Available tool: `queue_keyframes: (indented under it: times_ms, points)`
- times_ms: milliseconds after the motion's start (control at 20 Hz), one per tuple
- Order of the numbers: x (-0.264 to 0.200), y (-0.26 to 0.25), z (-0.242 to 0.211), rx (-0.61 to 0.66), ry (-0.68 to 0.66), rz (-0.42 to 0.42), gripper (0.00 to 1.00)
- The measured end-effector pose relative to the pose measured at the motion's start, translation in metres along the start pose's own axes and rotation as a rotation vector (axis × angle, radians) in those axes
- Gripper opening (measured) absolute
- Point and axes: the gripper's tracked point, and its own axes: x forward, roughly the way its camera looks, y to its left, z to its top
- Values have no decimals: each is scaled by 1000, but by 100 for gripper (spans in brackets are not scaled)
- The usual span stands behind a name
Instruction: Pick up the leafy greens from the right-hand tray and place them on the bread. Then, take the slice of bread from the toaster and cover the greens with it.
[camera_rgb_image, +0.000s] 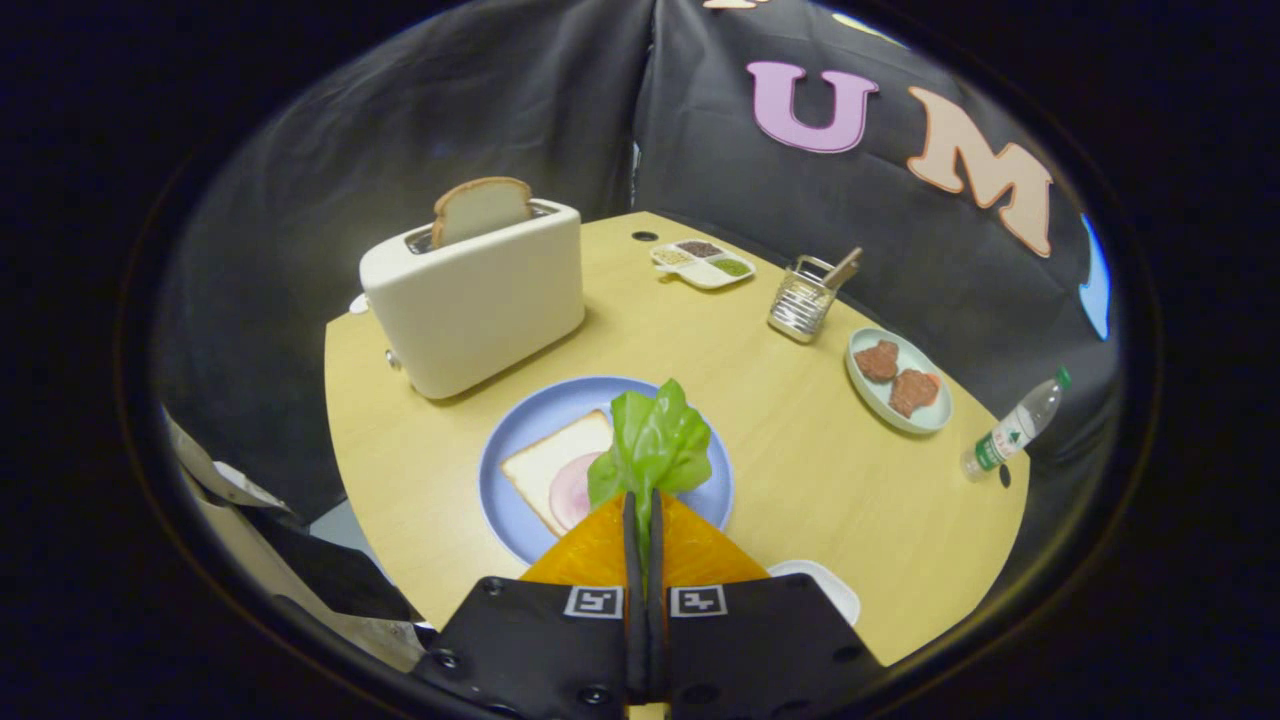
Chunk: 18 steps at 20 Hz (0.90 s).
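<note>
Holding a leaf of green lettuce (652, 440), the gripper (643, 510) has its two orange fingers (590, 555) pinched nearly together on the stem end, so the tongs are basically closed with just the leaf between them. The lettuce sticks up past the fingertips and hangs over the blue plate (520, 430), right above the bread slice (555, 465) that already has a round pink slice of ham (572, 490) on it.

At roughly 11 o'clock from the plate sits the cream toaster (480, 305), with another slice of bread (482, 208) poking out of its slot. Further back at about 1 o'clock there's a little divided condiment dish (703, 263), then a metal wire holder (803, 300) with a wooden handle in it. Out at 2 o'clock is a pale green plate (935, 415) with two meat patties (895, 377), and a plastic water bottle (1015, 428) beyond that near the table (800, 470) edge. A white tray (835, 590) corner peeks out just right of the fingers.
</note>
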Motion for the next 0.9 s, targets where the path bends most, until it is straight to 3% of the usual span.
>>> queue_keyframes:
  times_ms: [550,900]
  points:
    - [25,44,12,-16,17,85,4]
    - [44,48,3,-30,60,90,5]
